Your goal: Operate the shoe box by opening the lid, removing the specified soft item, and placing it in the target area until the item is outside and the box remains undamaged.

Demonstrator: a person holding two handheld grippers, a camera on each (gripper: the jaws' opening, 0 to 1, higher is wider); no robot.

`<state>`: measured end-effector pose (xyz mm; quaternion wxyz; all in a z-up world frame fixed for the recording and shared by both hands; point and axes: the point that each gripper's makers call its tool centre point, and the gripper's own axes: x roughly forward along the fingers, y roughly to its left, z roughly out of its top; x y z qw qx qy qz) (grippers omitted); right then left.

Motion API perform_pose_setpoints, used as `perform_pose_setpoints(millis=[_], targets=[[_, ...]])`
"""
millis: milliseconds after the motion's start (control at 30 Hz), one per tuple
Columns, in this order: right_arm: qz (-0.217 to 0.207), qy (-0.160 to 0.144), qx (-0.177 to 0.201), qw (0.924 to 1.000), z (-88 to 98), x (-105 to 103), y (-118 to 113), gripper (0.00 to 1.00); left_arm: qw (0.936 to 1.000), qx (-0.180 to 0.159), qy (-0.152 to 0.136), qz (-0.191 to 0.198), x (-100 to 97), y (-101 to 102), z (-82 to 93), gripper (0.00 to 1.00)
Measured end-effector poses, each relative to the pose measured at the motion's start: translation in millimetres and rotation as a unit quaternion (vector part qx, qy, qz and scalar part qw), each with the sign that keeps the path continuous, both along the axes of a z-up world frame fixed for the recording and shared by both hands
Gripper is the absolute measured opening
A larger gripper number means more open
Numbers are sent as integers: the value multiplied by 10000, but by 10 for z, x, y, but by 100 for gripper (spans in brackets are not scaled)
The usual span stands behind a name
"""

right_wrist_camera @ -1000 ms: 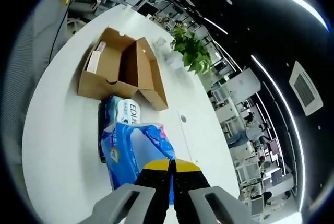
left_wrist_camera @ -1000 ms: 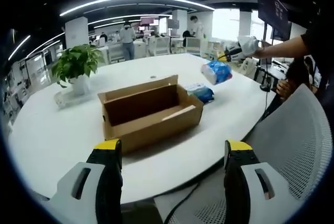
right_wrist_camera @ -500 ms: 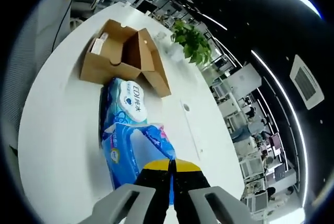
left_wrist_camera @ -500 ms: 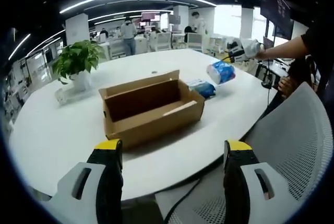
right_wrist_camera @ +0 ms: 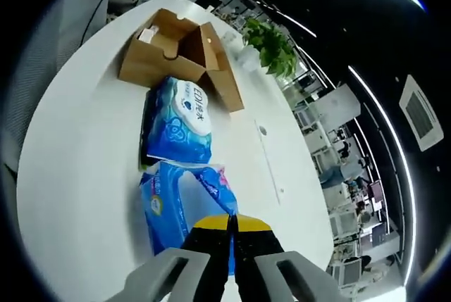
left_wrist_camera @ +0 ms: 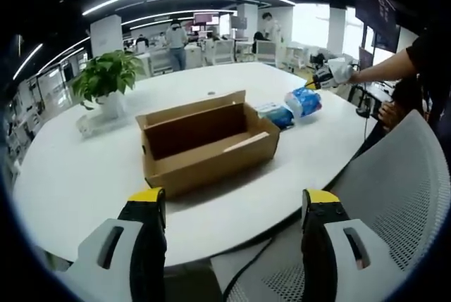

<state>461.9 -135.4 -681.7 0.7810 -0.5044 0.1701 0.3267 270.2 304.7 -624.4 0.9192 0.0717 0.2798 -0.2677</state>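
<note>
Both grippers look the same: left gripper (left_wrist_camera: 232, 207) and right gripper (right_wrist_camera: 232, 226) have black jaws, yellow tips, light grey housings. Person's got a black short sleeve (left_wrist_camera: 428, 52).

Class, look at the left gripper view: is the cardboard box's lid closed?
No: the cardboard box stands open on the white table, its brown inside showing.
</note>
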Motion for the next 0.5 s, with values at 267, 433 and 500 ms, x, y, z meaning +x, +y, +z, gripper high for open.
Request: perform_pose_setpoints(millis=[267, 433, 500], targets=[[99, 112, -210, 9997, -159, 12, -52, 0, 10000, 34, 65, 43, -10, 20, -24, 76], [171, 178, -304, 9992, -220, 48, -65, 0, 9999, 44, 105, 66, -17, 26, -38, 76], [164, 202, -313, 9992, -237, 59, -71, 0, 9999, 54, 124, 70, -19, 29, -46, 76]])
